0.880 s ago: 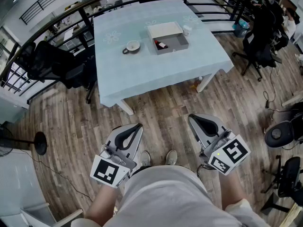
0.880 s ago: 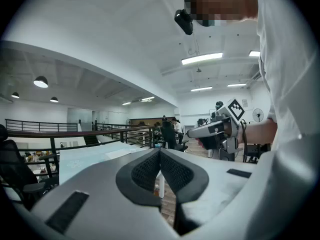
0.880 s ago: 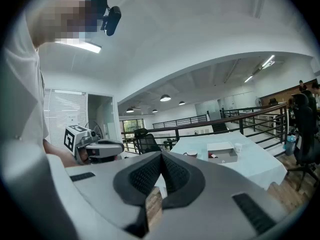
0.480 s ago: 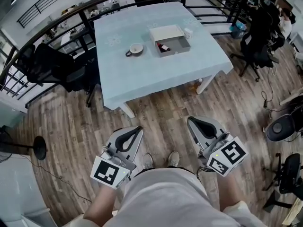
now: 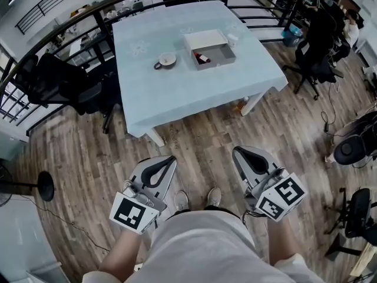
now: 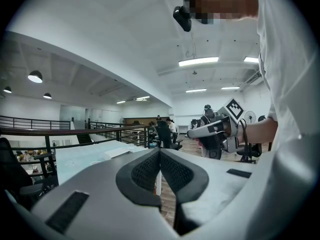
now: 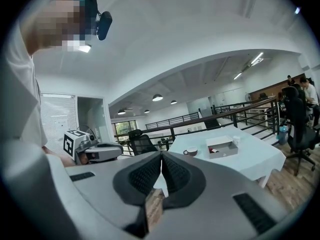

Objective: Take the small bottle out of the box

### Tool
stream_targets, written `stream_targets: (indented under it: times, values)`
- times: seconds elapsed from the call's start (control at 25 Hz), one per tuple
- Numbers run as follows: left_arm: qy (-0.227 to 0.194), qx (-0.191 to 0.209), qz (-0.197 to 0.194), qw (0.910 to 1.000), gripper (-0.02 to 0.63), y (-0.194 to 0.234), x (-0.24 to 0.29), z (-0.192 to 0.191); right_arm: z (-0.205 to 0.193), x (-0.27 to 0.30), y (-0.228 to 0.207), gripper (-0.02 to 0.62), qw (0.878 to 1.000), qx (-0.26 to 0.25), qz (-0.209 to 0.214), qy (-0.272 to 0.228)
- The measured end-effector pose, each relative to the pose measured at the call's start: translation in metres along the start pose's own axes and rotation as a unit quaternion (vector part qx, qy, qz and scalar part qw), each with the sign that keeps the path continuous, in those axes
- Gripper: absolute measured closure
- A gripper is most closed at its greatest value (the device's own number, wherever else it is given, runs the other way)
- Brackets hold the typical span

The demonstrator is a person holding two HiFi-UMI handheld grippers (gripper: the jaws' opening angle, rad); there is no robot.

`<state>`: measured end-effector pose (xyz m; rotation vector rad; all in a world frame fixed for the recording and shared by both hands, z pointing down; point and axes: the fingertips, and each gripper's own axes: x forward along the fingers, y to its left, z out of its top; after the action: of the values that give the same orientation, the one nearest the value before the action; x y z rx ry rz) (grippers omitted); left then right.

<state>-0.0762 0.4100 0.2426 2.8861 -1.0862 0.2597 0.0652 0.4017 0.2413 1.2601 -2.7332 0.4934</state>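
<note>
The open grey box (image 5: 215, 55) stands on the far half of the light-blue table (image 5: 188, 93), with its white lid (image 5: 204, 39) behind it. A small dark bottle with a red part (image 5: 201, 57) lies in the box's left end. The right gripper view shows the box (image 7: 223, 147) far off. Both grippers hang over the wooden floor near the person's body, well short of the table. My left gripper (image 5: 171, 158) is shut and empty, pads together (image 6: 160, 152). My right gripper (image 5: 238, 151) is also shut and empty (image 7: 161, 155).
A cup on a saucer (image 5: 166, 59) stands left of the box, and a small white cup (image 5: 233, 39) to the right of the lid. Black office chairs (image 5: 56, 81) stand left of the table and others (image 5: 318, 46) to its right. A dark railing (image 5: 70, 22) runs behind it.
The table has slid slightly left in the head view. Both grippers stay shut in the same place in front of the person.
</note>
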Motion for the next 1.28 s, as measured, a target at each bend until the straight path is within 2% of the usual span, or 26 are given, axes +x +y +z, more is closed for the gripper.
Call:
stream_targets:
  times: [0.48, 1.0, 1.28]
  values:
    - [0.003, -0.001, 0.014, 0.9999, 0.586, -0.02, 0.031, 0.005, -0.007, -0.018, -0.045, 0.572, 1.0, 0.013, 0.007, 0.007]
    - [-0.004, 0.002, 0.038, 0.9993, 0.585, -0.062, 0.071, 0.018, -0.004, -0.051, -0.088, 0.572, 0.999, 0.004, 0.036, 0.012]
    - [0.011, 0.01, 0.045, 0.9989, 0.586, -0.073, 0.089, 0.018, -0.005, -0.061, -0.108, 0.572, 0.999, 0.008, 0.044, 0.012]
